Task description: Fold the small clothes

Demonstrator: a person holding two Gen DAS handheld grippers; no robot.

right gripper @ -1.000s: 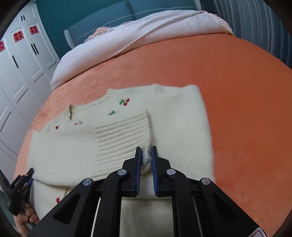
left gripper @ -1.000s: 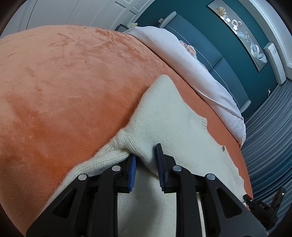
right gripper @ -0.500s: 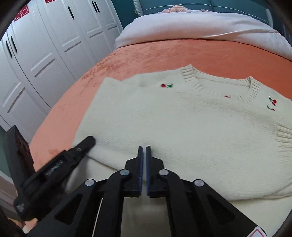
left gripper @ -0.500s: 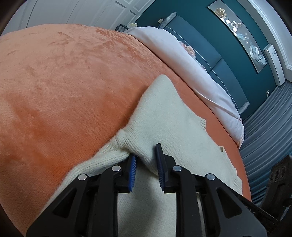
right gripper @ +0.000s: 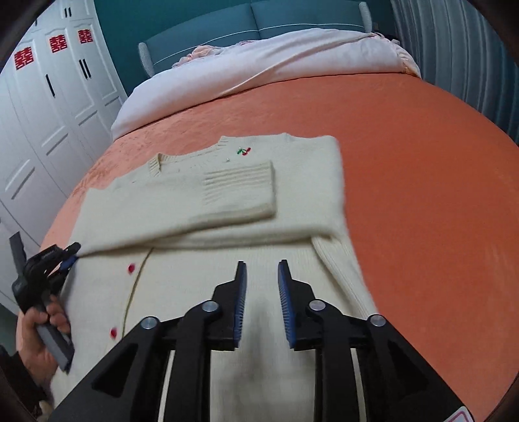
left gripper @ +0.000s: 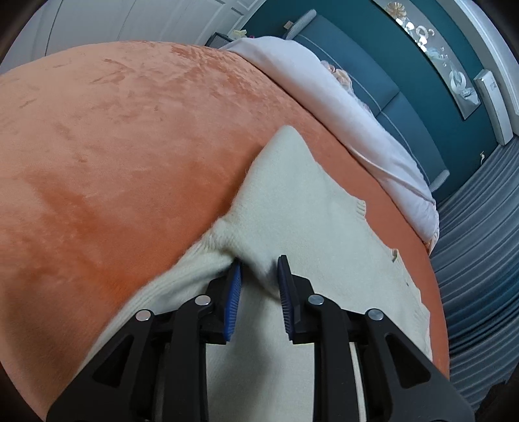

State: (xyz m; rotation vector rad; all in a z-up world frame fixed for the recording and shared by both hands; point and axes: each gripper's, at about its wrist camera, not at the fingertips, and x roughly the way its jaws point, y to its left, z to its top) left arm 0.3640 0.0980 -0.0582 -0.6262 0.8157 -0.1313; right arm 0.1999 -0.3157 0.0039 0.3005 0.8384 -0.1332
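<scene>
A cream knit cardigan [right gripper: 227, 207] with cherry embroidery and red buttons lies on the orange bedspread [right gripper: 421, 168]. Its sleeves are folded across the chest, the ribbed cuff on top. My left gripper [left gripper: 259, 271] has a bunch of the cardigan's [left gripper: 292, 201] left edge between its pads, which stand a little apart around the fabric; it also shows in the right wrist view [right gripper: 69, 256] at the cardigan's left edge. My right gripper [right gripper: 262, 276] is open and empty, hovering over the cardigan's lower half.
A pale pink duvet [right gripper: 259, 65] is heaped at the head of the bed against a teal headboard [right gripper: 227, 26]. White wardrobes [right gripper: 39, 113] stand to the left, grey curtains [right gripper: 454, 48] to the right. The bedspread stretches bare to the right of the cardigan.
My right gripper has let go of the sleeve, opened and pulled back over the lower half. The sleeve now lies folded across the chest. The left gripper has kept its hold.
</scene>
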